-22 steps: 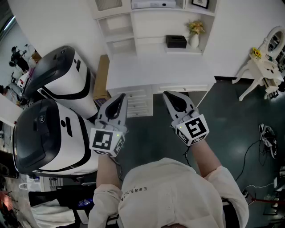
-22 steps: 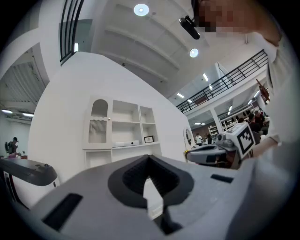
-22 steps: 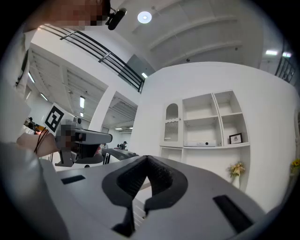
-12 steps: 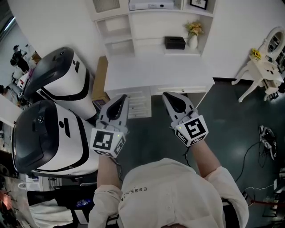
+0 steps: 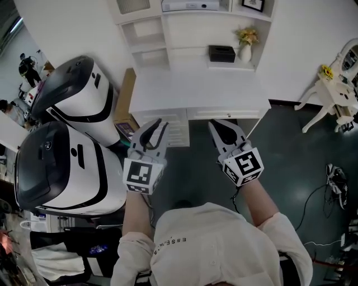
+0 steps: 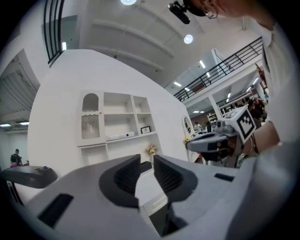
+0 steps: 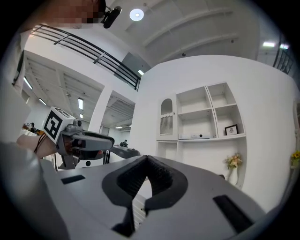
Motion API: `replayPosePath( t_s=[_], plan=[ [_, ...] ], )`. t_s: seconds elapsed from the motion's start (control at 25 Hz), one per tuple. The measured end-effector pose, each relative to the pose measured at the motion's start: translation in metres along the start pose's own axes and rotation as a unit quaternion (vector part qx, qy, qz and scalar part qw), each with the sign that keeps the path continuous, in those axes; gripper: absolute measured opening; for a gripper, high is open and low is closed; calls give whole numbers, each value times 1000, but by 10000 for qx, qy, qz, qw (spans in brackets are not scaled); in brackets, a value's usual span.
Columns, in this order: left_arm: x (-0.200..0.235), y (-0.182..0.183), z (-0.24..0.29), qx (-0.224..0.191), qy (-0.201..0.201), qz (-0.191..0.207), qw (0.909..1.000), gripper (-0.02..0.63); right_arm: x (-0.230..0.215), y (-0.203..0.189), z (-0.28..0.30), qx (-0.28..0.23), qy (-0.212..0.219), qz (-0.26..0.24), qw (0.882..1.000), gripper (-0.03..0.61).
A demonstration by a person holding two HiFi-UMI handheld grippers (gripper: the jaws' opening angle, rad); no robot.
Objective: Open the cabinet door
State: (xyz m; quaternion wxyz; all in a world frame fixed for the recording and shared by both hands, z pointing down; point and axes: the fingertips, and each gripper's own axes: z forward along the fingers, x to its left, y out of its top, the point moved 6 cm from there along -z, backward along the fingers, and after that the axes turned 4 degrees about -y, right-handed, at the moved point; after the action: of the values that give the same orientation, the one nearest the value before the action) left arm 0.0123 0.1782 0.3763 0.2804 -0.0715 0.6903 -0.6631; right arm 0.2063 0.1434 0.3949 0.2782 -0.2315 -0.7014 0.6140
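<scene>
At the far left of the head view stand two large white-and-black machines (image 5: 67,162), one behind the other. Next to them the left gripper (image 5: 158,124) is held level, pointing at the drawers (image 5: 174,132) under the left end of a white desk (image 5: 196,92). In its own view its jaws stand a narrow gap apart with nothing between them. Behind the desk rises a white shelf unit (image 5: 193,28). The cabinet door (image 6: 90,123), arched and slatted, sits shut in the unit's upper left compartment, well apart from both grippers; the head view catches only its lower edge (image 5: 136,4). On the shelf above the desk rest a black box (image 5: 221,52) and, just right of it, a white vase of yellow flowers (image 5: 245,44). The right gripper (image 5: 217,123) is also level, aimed at the desk's front edge, with its jaws together and empty. Farther right, on the dark floor, stands a white ornate chair (image 5: 330,92).
</scene>
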Motion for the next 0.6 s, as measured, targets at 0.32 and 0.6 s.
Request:
replayPosePath(
  t_s=[0.32, 0.6],
  plan=[
    [42, 8, 30, -320, 237, -164, 9991, 173, -24, -5, 37, 18, -7, 45, 10000, 9],
    [107, -14, 77, -467, 137, -198, 9986, 173, -41, -12, 115, 1, -109, -75, 9999, 9]
  ],
)
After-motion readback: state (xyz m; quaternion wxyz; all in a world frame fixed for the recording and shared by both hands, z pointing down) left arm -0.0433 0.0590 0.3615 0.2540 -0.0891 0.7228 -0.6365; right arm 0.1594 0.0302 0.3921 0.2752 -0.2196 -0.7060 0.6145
